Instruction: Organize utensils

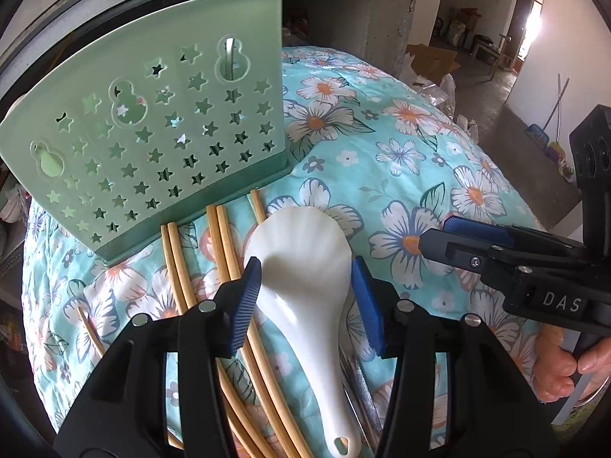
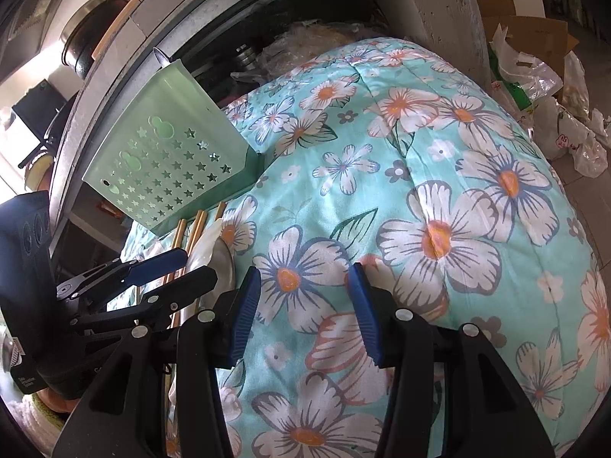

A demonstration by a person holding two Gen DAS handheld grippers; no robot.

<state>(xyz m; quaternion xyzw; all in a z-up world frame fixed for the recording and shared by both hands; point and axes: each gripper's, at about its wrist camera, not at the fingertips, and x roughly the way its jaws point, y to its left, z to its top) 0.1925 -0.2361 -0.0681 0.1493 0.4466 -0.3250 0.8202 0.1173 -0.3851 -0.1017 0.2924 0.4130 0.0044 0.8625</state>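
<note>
The left gripper (image 1: 305, 297) stands half open astride the white spoon (image 1: 305, 267), pads not quite pressing it. The right gripper (image 2: 305, 305) hangs half open, empty, above the cloth (image 2: 439, 152).

Both grippers (image 1: 307, 297) (image 2: 305, 305) angled downward, fingers (image 1: 244, 305) apart
</note>
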